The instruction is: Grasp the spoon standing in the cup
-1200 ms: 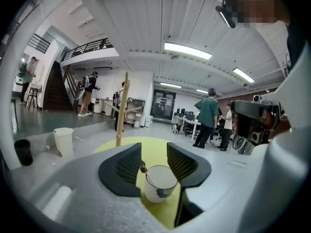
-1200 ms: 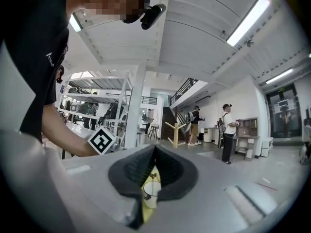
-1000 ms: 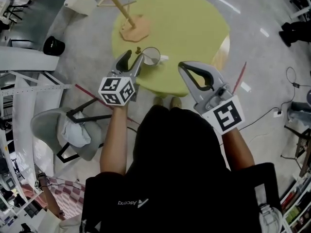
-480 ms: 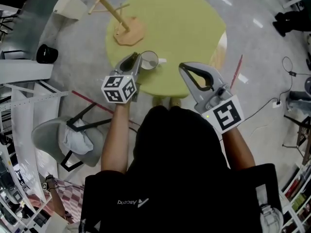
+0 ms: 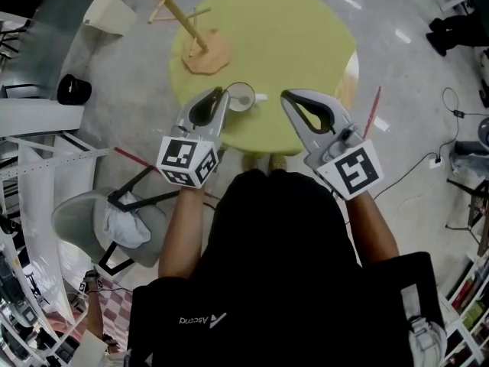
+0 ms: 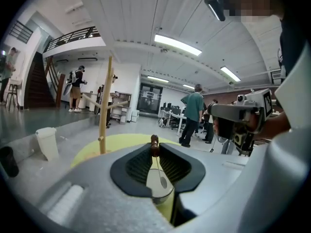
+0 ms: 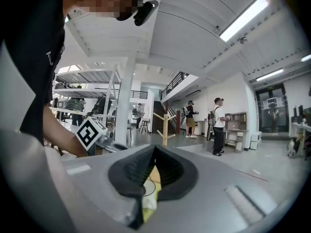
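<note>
Grey two-jaw left gripper (image 5: 222,92), bare forearm (image 5: 179,224) extended: jaws closing on the brown-tipped metal spoon handle (image 6: 154,142). Grey two-jaw right gripper (image 5: 284,96) alongside: jaws together, empty.

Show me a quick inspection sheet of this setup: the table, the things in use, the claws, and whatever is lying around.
Surface: round yellow-green table on a grey floor.
Job's things: cup near the table's front edge; spoon standing in it.
Clutter: wooden branched stand on the table's far left.
Grippers: left claw closing, with the spoon's handle pinched between its tips; right claw shut and empty, right of the cup, not touching it.
Cables: one thin cable on the floor at right.
Surroundings: grey chair, white bin, people standing in the hall.
</note>
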`<state>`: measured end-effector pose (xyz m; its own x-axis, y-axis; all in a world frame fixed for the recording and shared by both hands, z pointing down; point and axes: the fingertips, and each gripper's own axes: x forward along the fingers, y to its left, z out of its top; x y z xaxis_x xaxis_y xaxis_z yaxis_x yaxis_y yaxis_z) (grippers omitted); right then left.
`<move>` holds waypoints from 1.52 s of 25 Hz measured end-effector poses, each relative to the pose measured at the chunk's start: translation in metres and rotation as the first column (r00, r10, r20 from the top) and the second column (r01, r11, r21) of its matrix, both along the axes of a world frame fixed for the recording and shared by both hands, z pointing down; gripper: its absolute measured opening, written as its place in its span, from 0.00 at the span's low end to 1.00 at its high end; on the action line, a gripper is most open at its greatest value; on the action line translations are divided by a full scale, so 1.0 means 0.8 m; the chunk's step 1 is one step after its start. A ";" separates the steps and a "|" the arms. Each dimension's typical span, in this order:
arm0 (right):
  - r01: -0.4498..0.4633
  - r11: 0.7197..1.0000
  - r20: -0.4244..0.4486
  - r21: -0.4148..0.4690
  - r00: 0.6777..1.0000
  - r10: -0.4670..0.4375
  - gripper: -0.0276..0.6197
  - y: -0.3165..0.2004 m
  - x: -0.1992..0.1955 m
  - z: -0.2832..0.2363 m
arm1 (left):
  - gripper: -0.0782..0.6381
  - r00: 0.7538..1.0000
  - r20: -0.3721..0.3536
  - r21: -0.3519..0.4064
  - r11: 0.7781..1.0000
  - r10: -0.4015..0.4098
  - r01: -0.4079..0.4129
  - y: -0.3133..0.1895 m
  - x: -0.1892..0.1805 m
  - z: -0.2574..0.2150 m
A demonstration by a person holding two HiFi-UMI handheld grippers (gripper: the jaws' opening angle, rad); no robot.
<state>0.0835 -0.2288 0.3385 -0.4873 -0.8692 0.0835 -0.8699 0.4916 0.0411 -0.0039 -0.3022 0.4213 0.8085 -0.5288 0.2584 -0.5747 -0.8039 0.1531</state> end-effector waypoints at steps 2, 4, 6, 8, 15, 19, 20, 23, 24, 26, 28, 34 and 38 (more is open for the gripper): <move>-0.005 1.000 0.006 0.007 1.000 0.005 0.05 -0.003 -0.003 -0.004 | 0.18 1.000 -0.013 0.037 0.999 0.013 -0.013 0.007 -0.003 -0.022; -0.011 1.000 0.011 0.012 1.000 0.011 0.05 -0.004 -0.004 -0.008 | 0.18 0.999 -0.044 0.064 0.998 0.012 -0.010 0.011 -0.008 -0.046; -0.019 1.000 0.014 0.018 1.000 0.018 0.05 -0.003 -0.004 -0.013 | 0.18 0.997 -0.073 0.088 0.996 0.012 -0.005 0.016 -0.014 -0.069; -0.026 0.999 0.015 0.026 1.000 0.026 0.05 -0.002 -0.004 -0.018 | 0.18 0.996 -0.084 0.108 0.994 0.016 -0.006 0.022 -0.019 -0.089; -0.057 0.997 0.008 0.052 0.998 0.057 0.05 0.000 -0.004 -0.026 | 0.18 0.995 -0.098 0.145 0.989 0.011 0.004 0.022 -0.036 -0.114; -0.061 0.997 0.005 0.049 0.998 0.061 0.05 0.002 -0.006 -0.025 | 0.18 0.994 -0.104 0.146 0.989 0.013 0.003 0.021 -0.038 -0.116; -0.064 0.997 0.005 0.047 0.998 0.063 0.05 0.002 -0.005 -0.025 | 0.18 0.994 -0.106 0.146 0.989 0.014 0.002 0.021 -0.038 -0.116; -0.068 0.997 0.005 0.043 0.998 0.068 0.05 0.002 -0.004 -0.023 | 0.18 0.994 -0.112 0.142 0.990 0.012 0.004 0.019 -0.037 -0.114; -0.068 0.997 0.006 0.044 0.998 0.067 0.05 0.003 -0.004 -0.023 | 0.18 0.993 -0.114 0.140 0.990 0.011 0.005 0.019 -0.037 -0.113; -0.067 0.997 0.006 0.043 0.998 0.067 0.05 0.004 -0.004 -0.023 | 0.18 0.993 -0.114 0.136 0.991 0.010 0.006 0.020 -0.037 -0.112; -0.068 0.997 0.006 0.039 0.998 0.068 0.05 0.005 -0.003 -0.022 | 0.18 0.994 -0.113 0.134 0.991 0.009 0.006 0.021 -0.037 -0.111; -0.069 0.997 0.007 0.038 0.998 0.069 0.05 0.008 -0.003 -0.021 | 0.18 0.993 -0.114 0.129 0.992 0.010 0.005 0.024 -0.037 -0.108; -0.070 0.997 0.006 0.039 0.998 0.070 0.05 0.008 -0.003 -0.021 | 0.18 0.994 -0.113 0.128 0.992 0.010 0.004 0.023 -0.036 -0.106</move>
